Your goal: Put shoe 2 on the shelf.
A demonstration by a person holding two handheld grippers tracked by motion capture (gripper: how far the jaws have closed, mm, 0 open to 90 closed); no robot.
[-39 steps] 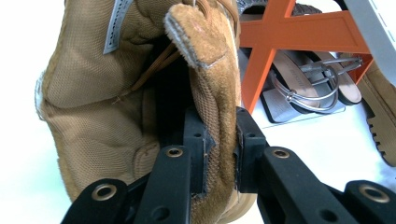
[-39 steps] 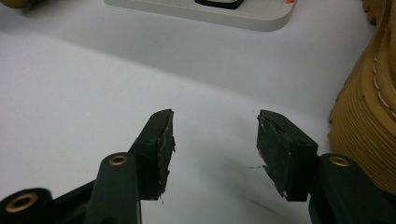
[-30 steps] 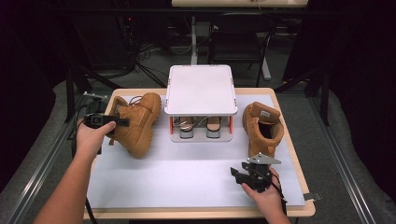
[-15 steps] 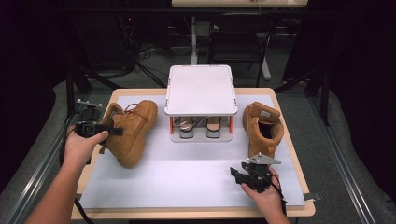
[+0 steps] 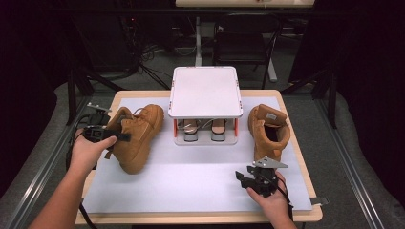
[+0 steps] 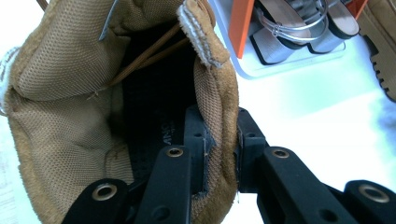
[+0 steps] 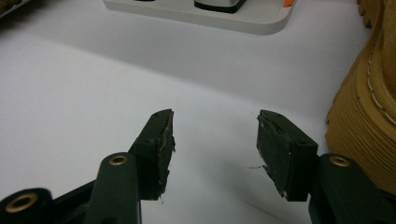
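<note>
A tan boot (image 5: pixel 138 133) lies tilted on the left of the white mat, its toe toward the rack. My left gripper (image 5: pixel 125 137) is shut on its padded collar; in the left gripper view the jaws (image 6: pixel 219 116) pinch the collar wall of the tan boot (image 6: pixel 60 107), one inside and one outside. The second tan boot (image 5: pixel 270 131) stands at the right. My right gripper (image 5: pixel 253 172) rests near the front edge just before it, open and with nothing in it (image 7: pixel 215 135), with the second boot's sole (image 7: pixel 369 126) to its right.
A white two-level rack (image 5: pixel 204 90) stands at the back centre with sandals (image 5: pixel 191 130) on its lower shelf. The rack base (image 7: pixel 210 14) lies ahead of my right gripper. The white mat (image 5: pixel 191 176) covers the wooden table (image 5: pixel 305 214).
My left hand has drawn the boot slightly toward the near edge and turned it a little, still gripping the collar. The right gripper has stayed put.
</note>
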